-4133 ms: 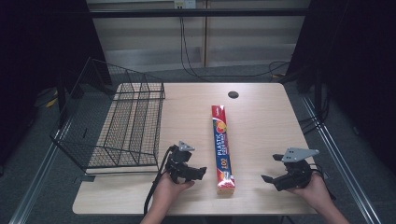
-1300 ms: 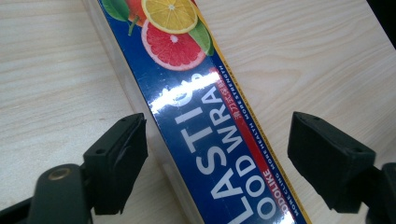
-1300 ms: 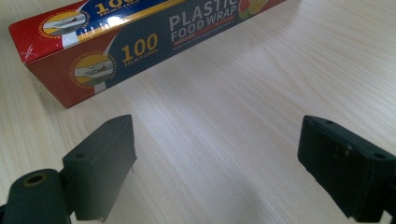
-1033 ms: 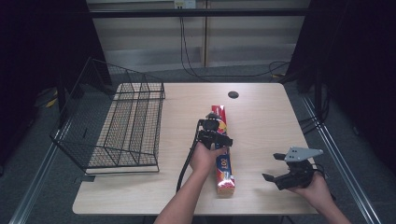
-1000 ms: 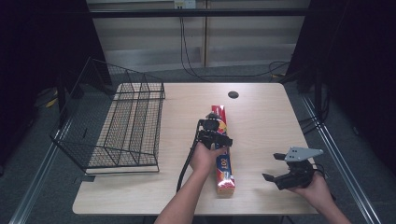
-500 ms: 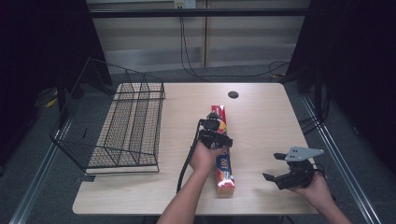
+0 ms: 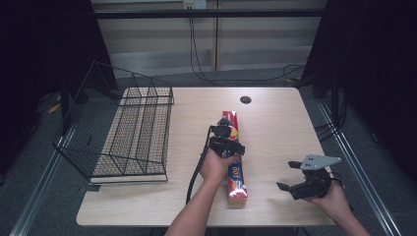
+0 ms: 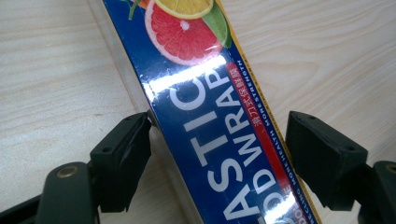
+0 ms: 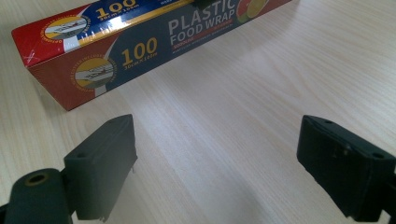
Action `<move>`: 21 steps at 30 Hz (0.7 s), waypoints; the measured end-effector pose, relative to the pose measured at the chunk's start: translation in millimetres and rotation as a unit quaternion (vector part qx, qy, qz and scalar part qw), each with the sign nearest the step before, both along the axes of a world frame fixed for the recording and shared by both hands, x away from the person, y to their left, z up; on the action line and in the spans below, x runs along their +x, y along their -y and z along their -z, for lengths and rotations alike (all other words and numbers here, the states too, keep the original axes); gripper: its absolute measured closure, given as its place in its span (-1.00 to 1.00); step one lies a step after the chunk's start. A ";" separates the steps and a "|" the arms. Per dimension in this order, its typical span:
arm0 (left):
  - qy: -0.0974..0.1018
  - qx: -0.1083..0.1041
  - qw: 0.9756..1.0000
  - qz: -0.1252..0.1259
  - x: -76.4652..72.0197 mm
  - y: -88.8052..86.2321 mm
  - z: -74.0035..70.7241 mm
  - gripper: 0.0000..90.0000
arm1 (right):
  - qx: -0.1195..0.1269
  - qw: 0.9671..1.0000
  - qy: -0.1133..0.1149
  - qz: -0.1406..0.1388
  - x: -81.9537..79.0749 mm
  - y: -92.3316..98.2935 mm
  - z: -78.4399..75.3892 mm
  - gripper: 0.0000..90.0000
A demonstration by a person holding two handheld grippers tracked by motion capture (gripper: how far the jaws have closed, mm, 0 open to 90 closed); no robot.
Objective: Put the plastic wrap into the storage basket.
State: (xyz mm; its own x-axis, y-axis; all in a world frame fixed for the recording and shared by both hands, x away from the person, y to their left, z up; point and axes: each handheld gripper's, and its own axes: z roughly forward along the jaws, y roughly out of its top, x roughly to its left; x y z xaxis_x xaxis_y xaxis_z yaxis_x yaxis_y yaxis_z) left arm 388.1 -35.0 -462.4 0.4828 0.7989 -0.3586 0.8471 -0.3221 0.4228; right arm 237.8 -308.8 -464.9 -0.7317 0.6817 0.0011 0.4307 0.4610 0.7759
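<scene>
- Your table carries a black wire rack at its left.
- The plastic wrap box lies lengthwise mid-table.
- Your left gripper straddles the box, jaws spread, pads just clear of its sides.
- Your right gripper hovers spread over bare wood, near the box's end.

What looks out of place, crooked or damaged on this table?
Nothing stands out. The plastic wrap box lies flat and intact on the table, between the left gripper jaws. The wire rack stands upright at the left.
</scene>
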 end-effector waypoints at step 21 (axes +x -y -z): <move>-0.041 0.037 0.998 -0.020 -0.6 -1.4 -10.3 -0.20 | 0.001 1.000 0.002 0.001 0.1 0.1 -0.2 -0.74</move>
State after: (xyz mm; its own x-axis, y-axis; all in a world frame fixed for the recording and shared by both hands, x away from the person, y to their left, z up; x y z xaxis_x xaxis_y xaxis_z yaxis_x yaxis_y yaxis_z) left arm 387.5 -33.5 -452.1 0.4224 0.8420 -0.3355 0.8901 -0.3156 0.3287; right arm 237.8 -308.9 -464.7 -0.7306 0.6828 -0.0014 0.4277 0.4593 0.7786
